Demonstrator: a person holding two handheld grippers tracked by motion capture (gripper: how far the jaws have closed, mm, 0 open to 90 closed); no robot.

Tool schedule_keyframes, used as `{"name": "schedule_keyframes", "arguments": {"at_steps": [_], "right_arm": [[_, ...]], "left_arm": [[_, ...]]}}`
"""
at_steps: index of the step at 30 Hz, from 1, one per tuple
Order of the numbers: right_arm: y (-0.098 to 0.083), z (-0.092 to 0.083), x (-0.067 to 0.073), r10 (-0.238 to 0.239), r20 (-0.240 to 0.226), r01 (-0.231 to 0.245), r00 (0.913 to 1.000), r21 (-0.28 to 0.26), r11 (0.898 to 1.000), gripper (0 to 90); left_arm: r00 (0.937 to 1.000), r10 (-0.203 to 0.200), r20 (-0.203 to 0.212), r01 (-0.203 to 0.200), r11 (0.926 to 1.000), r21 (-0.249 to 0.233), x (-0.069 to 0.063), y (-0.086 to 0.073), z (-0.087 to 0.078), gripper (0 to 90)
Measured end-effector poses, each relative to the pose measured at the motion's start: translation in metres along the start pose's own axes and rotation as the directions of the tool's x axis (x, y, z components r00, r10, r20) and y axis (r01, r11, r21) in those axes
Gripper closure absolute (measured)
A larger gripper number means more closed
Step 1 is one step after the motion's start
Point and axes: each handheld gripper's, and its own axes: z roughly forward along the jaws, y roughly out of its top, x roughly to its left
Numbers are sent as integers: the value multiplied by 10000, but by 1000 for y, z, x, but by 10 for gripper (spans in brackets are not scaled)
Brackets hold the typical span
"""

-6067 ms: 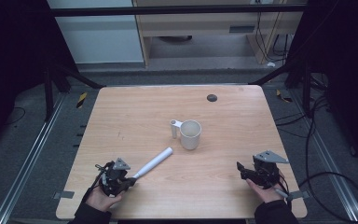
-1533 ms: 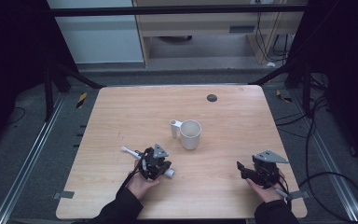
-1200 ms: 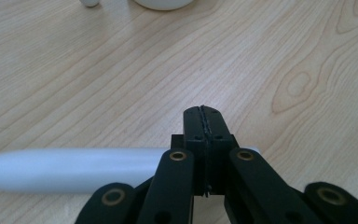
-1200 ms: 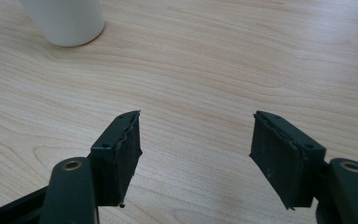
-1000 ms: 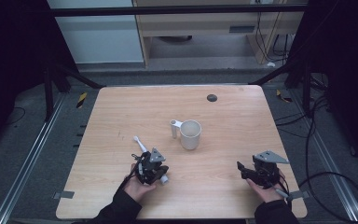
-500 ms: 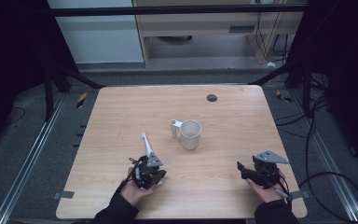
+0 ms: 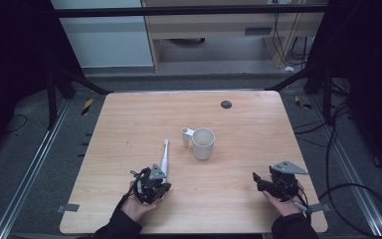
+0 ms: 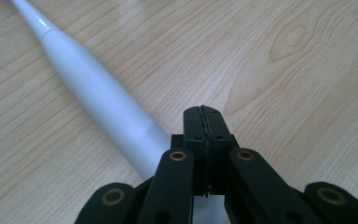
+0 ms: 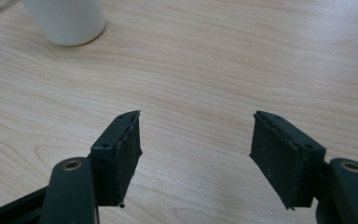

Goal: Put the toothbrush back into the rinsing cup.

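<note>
The white electric toothbrush [image 7: 164, 157] lies flat on the wooden table [image 7: 129, 114], just left of the white mug [image 7: 203, 143] and on the person's side of it, with its slim brush head the end nearer the mug's handle and its thick body running back to the left gripper [image 7: 154, 180]. In the left gripper view the two black jaws of that gripper [image 8: 204, 116] are pressed together with nothing between them, and the toothbrush [image 8: 102, 100] passes beside and beneath them. Whether the linkage touches the handle cannot be told. The toothbrush looks like a stiff, smooth plastic thing, light to moderate in weight with most of it in the fat handle. It would probably roll or swivel on the wood if nudged, and its glossy taper may slide out of a pinch. The best hold is likely across the thick, even part of the handle, not the thin neck. The right gripper [image 7: 258, 181] rests well to the right of the mug, near the table's front edge, its jaws standing wide apart over bare wood [image 9: 196, 140], with the mug [image 9: 65, 21] ahead of it. Compared with six seconds ago, the left gripper has come in from the front left towards the mug, and the toothbrush has swung round: a second and a half ago its head pointed away from the mug, and now it points up towards the handle. The right gripper has not changed.
</note>
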Motion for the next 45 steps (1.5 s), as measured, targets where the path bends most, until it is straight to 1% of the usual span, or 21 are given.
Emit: {"name": "schedule_keyframes", "arguments": {"at_steps": [16,22,28,45], "right_arm": [[0,0,0,4,-12,-4,10000,10,10000,329],[0,0,0,24,-21,-24,10000,20,10000,329],[0,0,1,18,-21,-18,10000,32,10000,330],[0,1,0,-9,-24,9,10000,31,10000,330]], "left_arm": [[9997,-210,-117,210,9998,-39,6,-7,-7,894],[9995,-262,-171,262,9996,34,9,-10,-10,894],[9989,-393,-239,393,9992,17,14,-14,-13,894],[9975,-600,-384,600,9982,-25,21,-20,-21,893]]}}
